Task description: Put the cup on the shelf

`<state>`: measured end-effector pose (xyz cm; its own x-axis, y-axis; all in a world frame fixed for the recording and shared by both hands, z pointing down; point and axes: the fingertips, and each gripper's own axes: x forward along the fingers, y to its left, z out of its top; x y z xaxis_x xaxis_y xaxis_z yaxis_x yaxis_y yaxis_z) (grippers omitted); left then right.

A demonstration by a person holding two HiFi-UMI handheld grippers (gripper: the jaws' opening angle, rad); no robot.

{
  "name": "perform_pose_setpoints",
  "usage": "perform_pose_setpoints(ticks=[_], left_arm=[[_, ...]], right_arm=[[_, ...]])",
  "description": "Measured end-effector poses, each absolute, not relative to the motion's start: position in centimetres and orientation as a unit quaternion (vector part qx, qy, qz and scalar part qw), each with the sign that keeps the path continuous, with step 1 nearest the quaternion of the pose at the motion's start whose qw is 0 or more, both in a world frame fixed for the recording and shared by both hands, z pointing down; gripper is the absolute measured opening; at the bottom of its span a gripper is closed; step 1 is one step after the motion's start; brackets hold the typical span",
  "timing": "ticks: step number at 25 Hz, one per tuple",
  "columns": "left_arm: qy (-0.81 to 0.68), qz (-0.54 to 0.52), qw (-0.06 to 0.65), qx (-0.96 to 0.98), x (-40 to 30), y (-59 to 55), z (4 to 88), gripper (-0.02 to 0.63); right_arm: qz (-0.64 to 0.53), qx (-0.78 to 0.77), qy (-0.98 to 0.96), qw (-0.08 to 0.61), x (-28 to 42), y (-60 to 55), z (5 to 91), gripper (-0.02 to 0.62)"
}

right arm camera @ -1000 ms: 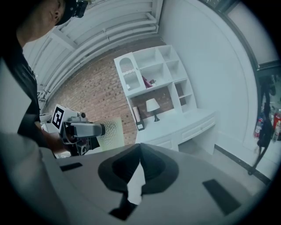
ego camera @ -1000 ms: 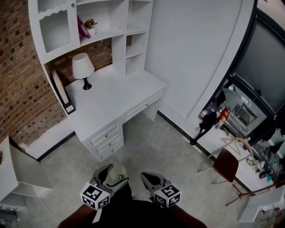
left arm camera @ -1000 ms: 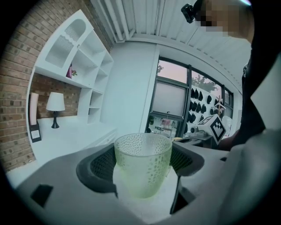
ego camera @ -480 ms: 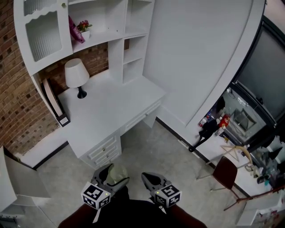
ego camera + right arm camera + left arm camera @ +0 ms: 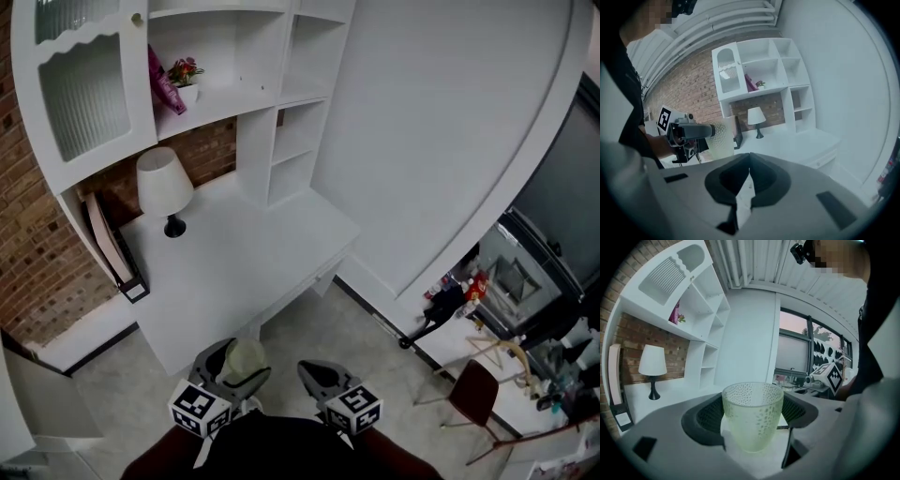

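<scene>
1. I am watching the left gripper [image 5: 232, 367] holding the cup [image 5: 752, 416] upright. Its fingers [image 5: 705, 417] are pressing on the cup's two sides low on the wall, and the rim is standing clear above them.
2. The cup is showing as a pale green, see-through tumbler with a dimpled wall.
3. Taking the lamp [image 5: 165, 186] as my mark, the cup is hanging well in front of it and a little to its right. It is sitting past the near edge of the counter [image 5: 253, 258] and over the grey floor [image 5: 375, 356], touching neither.
4. The right gripper [image 5: 749, 161] is hovering just to the right of the left one, equally far in front of the lamp. Its fingers [image 5: 723, 180] are meeting at the tips with nothing between them.
5. The lamp is standing on the counter close to the brick wall [image 5: 37, 272], and a flat board [image 5: 105, 239] is leaning upright just to the lamp's left.
6. The shelf [image 5: 230, 105] is running above and behind the lamp. It is carrying a small flower pot [image 5: 187, 80] with a pink item [image 5: 156, 82] beside it.
7. A door with ribbed glass [image 5: 94, 89] is covering the compartment up and to the left of the lamp.
8. White open cubbies [image 5: 292, 141] are rising to the right of the lamp, from the counter up past the shelf.
</scene>
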<state>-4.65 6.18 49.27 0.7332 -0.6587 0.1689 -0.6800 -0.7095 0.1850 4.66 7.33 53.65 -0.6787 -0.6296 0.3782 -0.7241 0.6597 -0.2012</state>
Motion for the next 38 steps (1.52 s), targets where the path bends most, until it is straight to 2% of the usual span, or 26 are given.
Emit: perform_pose_setpoints(ticks=[11,22,29,38], left_arm=[[-0.374,0.046,0.106,0.92,-8.7,-3.7,49.5,0.376],[-0.406,0.051,0.129,0.903,-11.8,-7.5,51.6,0.377],[-0.43,0.045,0.14,0.891,-11.8,-10.6,51.6,0.377],[-0.482,0.037,0.145,0.863,-10.0,-17.8,51.8,0.377]], right_arm=[[0.165,0.363,-0.907,0.135,0.4,-3.0,53.8,0.005],[0.172,0.337,-0.914,0.144,-2.2,-8.0,55.4,0.005],[0.154,0.31,-0.923,0.166,-2.3,-11.8,55.8,0.005],[0.136,0.254,-0.945,0.157,-1.6,-21.0,55.0,0.005]])
